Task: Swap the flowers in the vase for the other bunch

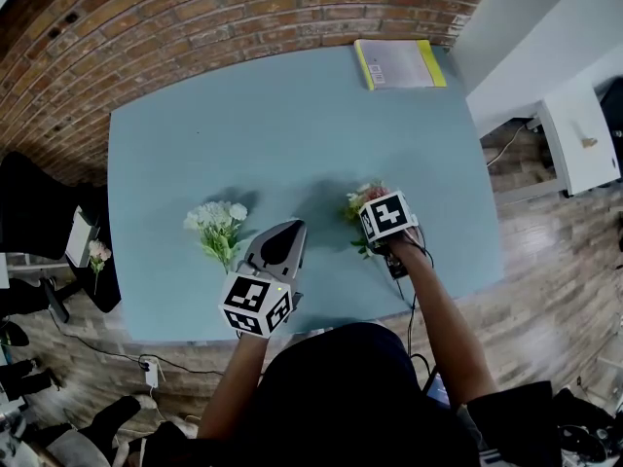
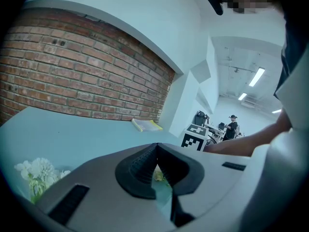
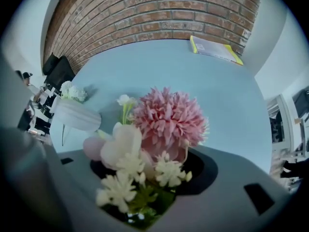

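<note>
A bunch of white flowers (image 1: 216, 224) (image 2: 36, 175) lies on the pale blue table (image 1: 292, 115) at the left. My left gripper (image 1: 290, 230) (image 2: 157, 148) hovers just right of it, jaws shut with nothing between them. To the right, a bunch with a big pink bloom and small cream blossoms (image 1: 360, 202) (image 3: 166, 120) stands up between the jaws of my right gripper (image 1: 380, 233) (image 3: 149, 178), which points steeply down over it. The jaws stand apart around the bunch; its stems and whatever holds them are hidden. I see no vase in any view.
A yellow-edged book (image 1: 399, 63) (image 3: 215, 49) lies at the table's far right edge by the brick wall. White furniture (image 1: 574, 144) stands off the table to the right, a dark chair (image 1: 39, 212) to the left.
</note>
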A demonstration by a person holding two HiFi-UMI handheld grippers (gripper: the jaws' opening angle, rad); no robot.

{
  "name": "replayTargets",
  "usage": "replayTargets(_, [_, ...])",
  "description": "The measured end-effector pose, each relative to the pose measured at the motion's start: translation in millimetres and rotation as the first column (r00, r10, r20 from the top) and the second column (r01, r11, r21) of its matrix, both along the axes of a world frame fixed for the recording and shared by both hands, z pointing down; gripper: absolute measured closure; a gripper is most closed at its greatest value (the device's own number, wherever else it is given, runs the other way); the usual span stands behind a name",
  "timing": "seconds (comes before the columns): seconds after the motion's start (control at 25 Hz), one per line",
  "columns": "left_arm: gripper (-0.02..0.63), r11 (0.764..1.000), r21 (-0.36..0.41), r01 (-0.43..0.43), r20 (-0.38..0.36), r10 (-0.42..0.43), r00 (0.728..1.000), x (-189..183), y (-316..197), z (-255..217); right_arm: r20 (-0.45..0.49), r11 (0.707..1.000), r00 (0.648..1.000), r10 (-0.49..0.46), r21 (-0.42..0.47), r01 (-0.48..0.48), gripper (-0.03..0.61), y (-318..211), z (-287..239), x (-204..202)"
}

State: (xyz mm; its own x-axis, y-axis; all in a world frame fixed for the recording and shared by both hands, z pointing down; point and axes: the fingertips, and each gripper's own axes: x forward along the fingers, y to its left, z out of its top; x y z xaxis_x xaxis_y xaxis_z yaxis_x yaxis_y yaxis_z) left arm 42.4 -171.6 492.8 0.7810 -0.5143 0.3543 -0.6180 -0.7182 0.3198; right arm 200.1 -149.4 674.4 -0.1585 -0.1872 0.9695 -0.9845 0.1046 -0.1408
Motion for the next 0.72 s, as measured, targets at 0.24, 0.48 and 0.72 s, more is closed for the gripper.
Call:
replayTargets(0.24, [0.605, 1.000, 0.004, 0.004, 0.000, -0.004, 1.000, -3, 4, -2, -0.010, 1.000, 1.000, 0.001, 0.014, -0.001, 0.332, 1, -5, 0])
replayTargets(0.48, [0.606, 1.000, 0.012, 0.008, -0.007, -0.008, 1.000, -4, 6, -4, -0.005, 1.000, 1.000, 0.008, 0.024, -0.007, 0.342, 3, -9, 2])
replayTargets(0.72, [0.606, 1.000, 0.023, 0.015, -0.013, -0.014, 1.000, -7, 7, -8, 0.002, 0.998, 1.000, 0.007, 0.060, -0.007, 0.351, 0, -22, -1])
